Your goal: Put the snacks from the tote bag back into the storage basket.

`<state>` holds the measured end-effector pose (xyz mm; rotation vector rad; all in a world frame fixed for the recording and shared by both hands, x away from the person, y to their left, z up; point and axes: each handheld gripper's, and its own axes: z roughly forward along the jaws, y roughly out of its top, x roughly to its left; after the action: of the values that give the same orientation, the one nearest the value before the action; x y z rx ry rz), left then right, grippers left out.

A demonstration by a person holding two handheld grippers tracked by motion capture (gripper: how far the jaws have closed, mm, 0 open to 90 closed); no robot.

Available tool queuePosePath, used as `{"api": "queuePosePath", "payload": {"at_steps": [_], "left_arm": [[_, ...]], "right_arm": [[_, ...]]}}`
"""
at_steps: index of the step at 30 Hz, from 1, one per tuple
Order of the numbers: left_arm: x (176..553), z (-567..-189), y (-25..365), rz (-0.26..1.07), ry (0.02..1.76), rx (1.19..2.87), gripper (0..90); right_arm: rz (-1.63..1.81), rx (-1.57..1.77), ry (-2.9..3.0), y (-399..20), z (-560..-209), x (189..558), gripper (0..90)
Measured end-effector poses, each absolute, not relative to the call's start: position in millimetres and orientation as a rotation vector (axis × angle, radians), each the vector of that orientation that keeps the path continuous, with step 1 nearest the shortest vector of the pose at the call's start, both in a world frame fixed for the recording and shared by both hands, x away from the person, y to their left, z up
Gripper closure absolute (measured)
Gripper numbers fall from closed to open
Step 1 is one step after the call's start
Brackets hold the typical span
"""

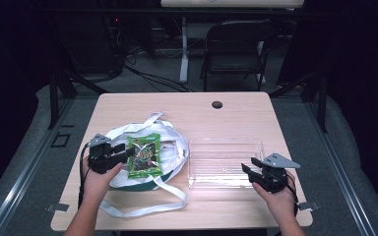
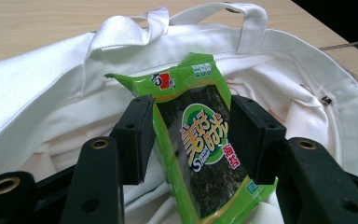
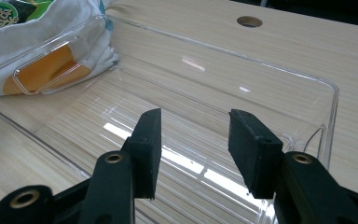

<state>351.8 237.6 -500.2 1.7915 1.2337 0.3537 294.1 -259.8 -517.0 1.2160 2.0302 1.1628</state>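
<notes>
A green seaweed snack packet (image 1: pixel 144 155) sits tilted over the mouth of a white tote bag (image 1: pixel 174 140) on the left half of the table. My left gripper (image 1: pixel 128 153) reaches it from the left. In the left gripper view the two black pads press on both long sides of the packet (image 2: pixel 200 140), with the bag (image 2: pixel 51 93) under and behind it. My right gripper (image 1: pixel 248 169) is at the right end of a clear plastic bin (image 1: pixel 225 140). Its jaws (image 3: pixel 195 140) stand open over the bin's floor with nothing between them.
The bin's far wall (image 3: pixel 284 79) and handle cut-out lie beyond the right jaws. A long bag strap (image 1: pixel 142 209) trails toward the table's front edge. There is a round cable hole (image 1: pixel 217 104) near the far edge. A folding chair (image 1: pixel 236 44) stands behind the table.
</notes>
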Motion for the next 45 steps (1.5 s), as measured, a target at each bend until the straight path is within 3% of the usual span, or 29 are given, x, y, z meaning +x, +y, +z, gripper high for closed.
{"api": "queuePosePath", "payload": {"at_steps": [45], "left_arm": [[373.8,-501.4,240.8,0.13,1.406,1.788,38.9]], "right_arm": [[1.169,1.183,2.021,-255.6,-516.0,291.7,54.2]]}}
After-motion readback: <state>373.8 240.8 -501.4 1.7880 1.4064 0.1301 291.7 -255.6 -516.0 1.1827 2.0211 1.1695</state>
